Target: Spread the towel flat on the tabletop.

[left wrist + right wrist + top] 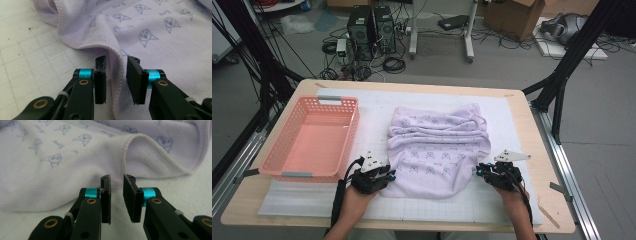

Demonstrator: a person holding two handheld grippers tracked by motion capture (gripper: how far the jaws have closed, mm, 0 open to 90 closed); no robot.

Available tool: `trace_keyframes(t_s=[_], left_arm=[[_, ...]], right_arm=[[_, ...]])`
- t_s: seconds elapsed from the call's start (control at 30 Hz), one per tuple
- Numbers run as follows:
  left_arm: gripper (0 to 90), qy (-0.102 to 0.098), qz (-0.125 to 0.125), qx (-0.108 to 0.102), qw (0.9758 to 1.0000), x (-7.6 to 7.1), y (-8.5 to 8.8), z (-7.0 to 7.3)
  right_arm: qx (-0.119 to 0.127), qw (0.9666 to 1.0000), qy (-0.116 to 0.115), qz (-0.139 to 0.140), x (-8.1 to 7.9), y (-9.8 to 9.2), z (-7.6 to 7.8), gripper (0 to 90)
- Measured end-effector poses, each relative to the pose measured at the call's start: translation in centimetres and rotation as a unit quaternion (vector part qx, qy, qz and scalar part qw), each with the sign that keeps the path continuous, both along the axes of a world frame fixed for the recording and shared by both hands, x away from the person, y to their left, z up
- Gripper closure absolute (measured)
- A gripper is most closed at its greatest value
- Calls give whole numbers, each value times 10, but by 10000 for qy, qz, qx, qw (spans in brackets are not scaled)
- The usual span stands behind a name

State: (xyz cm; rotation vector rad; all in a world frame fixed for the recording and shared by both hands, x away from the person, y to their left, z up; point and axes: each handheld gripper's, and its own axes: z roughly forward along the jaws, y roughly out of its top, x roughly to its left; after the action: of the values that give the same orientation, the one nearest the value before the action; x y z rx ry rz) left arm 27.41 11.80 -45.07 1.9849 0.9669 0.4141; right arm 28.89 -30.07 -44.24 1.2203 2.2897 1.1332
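A pale lilac terry towel printed with small cat faces point(439, 150) is lying rumpled at the centre of the high view, on a white gridded mat point(372, 120) covering a wooden table point(307, 87). The left gripper point(388, 175) is sitting at the towel's lower left corner, its jaws standing slightly apart with the hem point(117, 75) between them, unpinched. The right gripper point(478, 170) is resting at the towel's lower right edge, jaws parted, holding nothing. A pink plastic basket point(334, 102) is sitting at left.
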Motion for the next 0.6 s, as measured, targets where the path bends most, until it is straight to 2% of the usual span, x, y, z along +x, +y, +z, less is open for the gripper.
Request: trace_keyframes(t_s=[0.07, 0.1, 0.13, 0.23, 0.27, 0.3, 0.33, 0.4, 0.47, 0.6], left_arm=[[690, -5, -1, -1, 10000, 0, 0, 0], [690, -3, -1, 2, 10000, 0, 0, 0], [689, -1, -3, 0, 10000, 0, 0, 0], [686, 6, -8, 3, 10000, 0, 0, 0], [685, 12, -14, 7, 10000, 0, 0, 0], [685, 7, 0, 3, 10000, 0, -1, 0], [690, 1, -21, 27, 10000, 0, -1, 0], [694, 9, -54, 52, 10000, 0, -1, 0], [702, 11, -62, 47, 10000, 0, -1, 0], [701, 1, -53, 45, 10000, 0, -1, 0]], right_arm=[[0, 10000, 19, -8, 1, 2, -2, 732], [-35, 10000, 24, -40, 3, 9, -6, 650], [-99, 9999, 25, -47, 5, 13, -8, 622], [-184, 9997, -46, -119, 7, 20, -8, 599], [-259, 9995, -95, -148, 8, 23, -8, 625], [-282, 9995, -99, -112, 9, 25, -8, 690], [-315, 9994, -108, -53, 8, 27, -6, 818], [-329, 9994, -110, -11, 7, 28, -6, 826], [-232, 9997, -31, 34, 4, 25, -4, 830], [-301, 9994, 125, -75, -13, 4, 6, 827]])
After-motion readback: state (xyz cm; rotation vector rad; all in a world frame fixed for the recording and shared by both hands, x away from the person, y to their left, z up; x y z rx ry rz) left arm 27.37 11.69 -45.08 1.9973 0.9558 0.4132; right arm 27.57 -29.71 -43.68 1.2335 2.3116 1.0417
